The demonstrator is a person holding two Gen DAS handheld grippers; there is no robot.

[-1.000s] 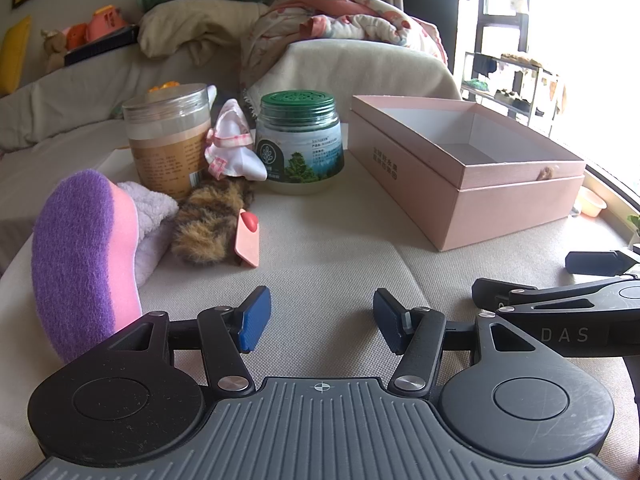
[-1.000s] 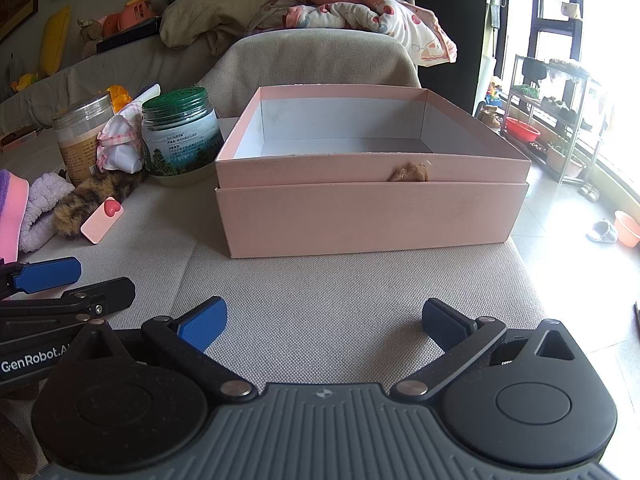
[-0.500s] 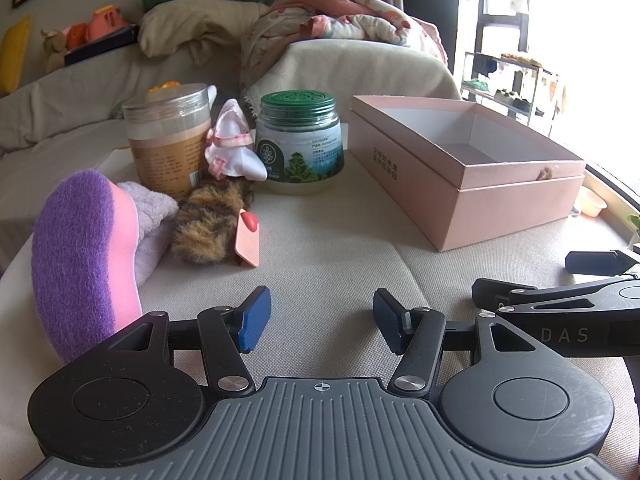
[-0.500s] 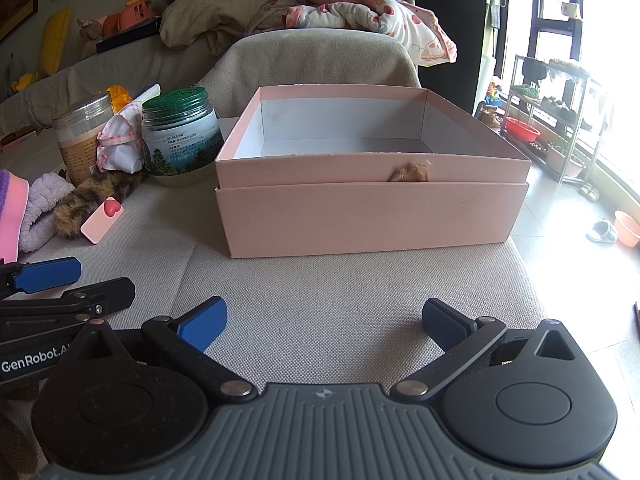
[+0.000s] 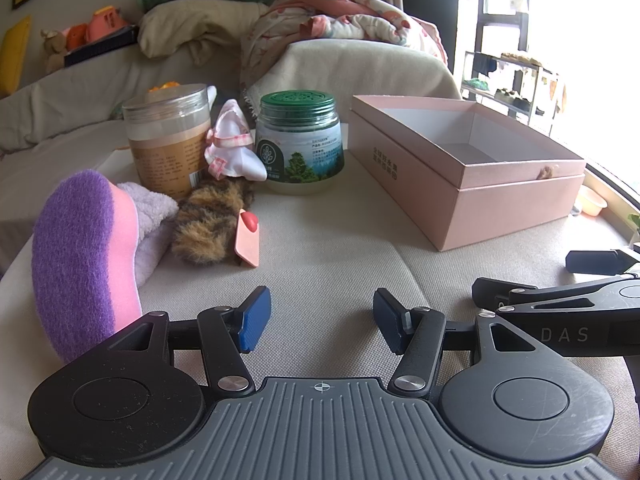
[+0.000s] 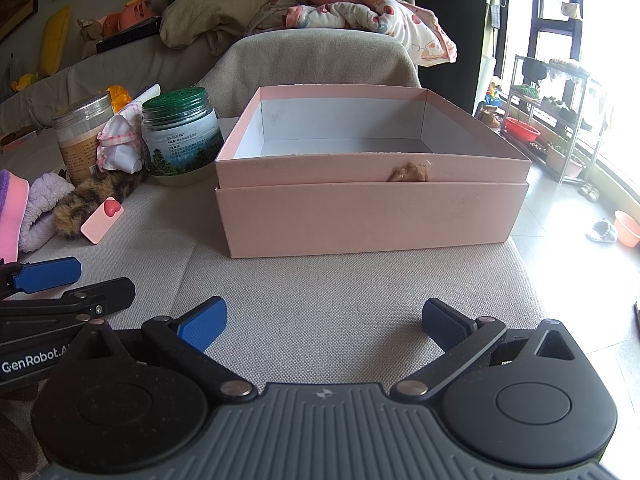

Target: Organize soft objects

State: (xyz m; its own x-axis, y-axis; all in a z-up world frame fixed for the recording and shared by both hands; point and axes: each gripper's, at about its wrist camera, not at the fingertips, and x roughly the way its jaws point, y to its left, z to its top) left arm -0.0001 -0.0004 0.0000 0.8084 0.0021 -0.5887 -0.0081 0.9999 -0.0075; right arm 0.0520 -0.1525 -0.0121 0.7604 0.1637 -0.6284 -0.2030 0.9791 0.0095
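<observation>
An open pink box (image 6: 372, 216) (image 5: 472, 196) stands on the beige cushioned surface with nothing visible inside. To its left lie soft items: a purple and pink sponge (image 5: 80, 252), a lilac fluffy cloth (image 5: 150, 220), a brown furry piece with a pink heart tag (image 5: 212, 224) (image 6: 96, 200), and a small white and pink cloth bundle (image 5: 232, 152). My left gripper (image 5: 320, 322) rests low on the surface, open, with nothing between its fingers. Directly in front of the box, my right gripper (image 6: 324, 322) is open wide and holds nothing.
A clear jar of brown powder (image 5: 170, 140) and a green-lidded jar (image 5: 300, 142) stand behind the soft items. A sofa piled with pillows and blankets (image 5: 320, 24) is behind. The surface drops off at the right toward a tiled floor (image 6: 568, 240).
</observation>
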